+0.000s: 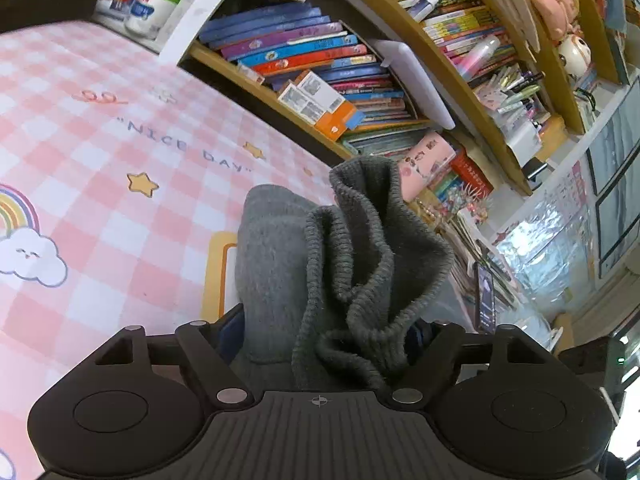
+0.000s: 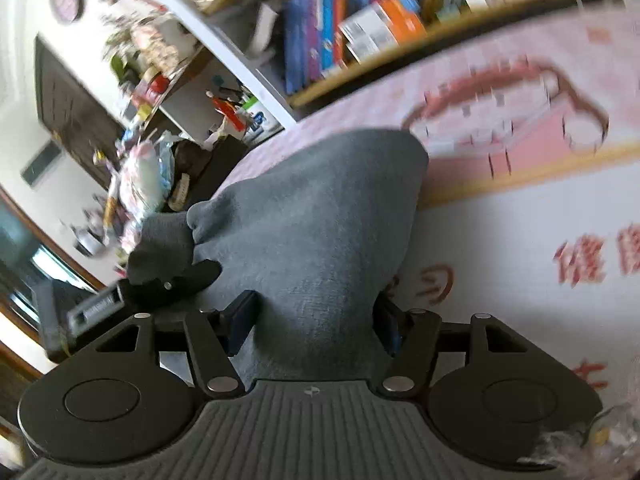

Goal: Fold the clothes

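A grey knit garment (image 1: 276, 264) with a ribbed hem (image 1: 360, 248) stands bunched up between the fingers of my left gripper (image 1: 328, 332). It fills the gap and both pads press on it. In the right wrist view the same grey garment (image 2: 320, 220) runs forward from my right gripper (image 2: 316, 320), whose blue pads (image 2: 242, 320) squeeze a thick fold of it. The cloth hides both grippers' fingertips. At the left of that view a darker end of the garment (image 2: 156, 248) hangs at a black part of the other gripper (image 2: 168, 284).
A pink checked cover (image 1: 100, 160) with stars and a rainbow lies under the garment. Behind it stands a crowded bookshelf (image 1: 320, 64). A pen cup (image 1: 150, 4) stands at the far corner. A phone (image 1: 485, 296) leans at the right. Clutter (image 2: 140, 168) is piled at the far left.
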A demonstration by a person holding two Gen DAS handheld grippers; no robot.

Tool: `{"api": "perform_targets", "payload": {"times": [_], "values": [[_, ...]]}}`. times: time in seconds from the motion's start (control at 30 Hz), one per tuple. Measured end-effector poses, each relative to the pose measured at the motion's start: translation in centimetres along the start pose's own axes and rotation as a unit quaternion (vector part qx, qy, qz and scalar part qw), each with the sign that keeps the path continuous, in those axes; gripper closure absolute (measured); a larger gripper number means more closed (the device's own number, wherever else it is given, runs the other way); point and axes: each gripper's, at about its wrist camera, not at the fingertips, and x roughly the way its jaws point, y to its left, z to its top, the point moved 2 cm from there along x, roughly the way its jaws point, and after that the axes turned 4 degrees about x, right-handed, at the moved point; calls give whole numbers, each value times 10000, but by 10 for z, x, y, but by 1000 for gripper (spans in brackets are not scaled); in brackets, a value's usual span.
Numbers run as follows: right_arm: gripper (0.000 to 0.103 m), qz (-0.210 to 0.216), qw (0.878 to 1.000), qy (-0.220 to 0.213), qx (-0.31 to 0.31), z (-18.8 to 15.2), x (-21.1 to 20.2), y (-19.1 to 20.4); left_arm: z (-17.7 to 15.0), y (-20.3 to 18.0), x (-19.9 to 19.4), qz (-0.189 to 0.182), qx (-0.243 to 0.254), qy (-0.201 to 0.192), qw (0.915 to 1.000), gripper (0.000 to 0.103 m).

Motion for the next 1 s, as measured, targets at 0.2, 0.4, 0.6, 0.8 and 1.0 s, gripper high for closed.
{"api": "perform_targets", "payload": {"times": [0.2,0.4,0.6,0.8,1.0], "values": [[48,181,9992,155,310,0,4,-5,-2,1,2,-92,-81,71,9999,29],[65,9,9989,43,-463,2,1,16,3,-14,-4,-18,298,-56,9995,41],[66,0,9972,-108,-745,8,-2,20,14,-21,-2,-152,417,-162,9989,42],[66,-51,9953,-287,-923,27,2,20,28,-22,14,-223,464,-269,9983,42],[66,-76,9934,-407,-1072,52,12,16,46,-22,32,-229,510,-307,9980,42]]}}
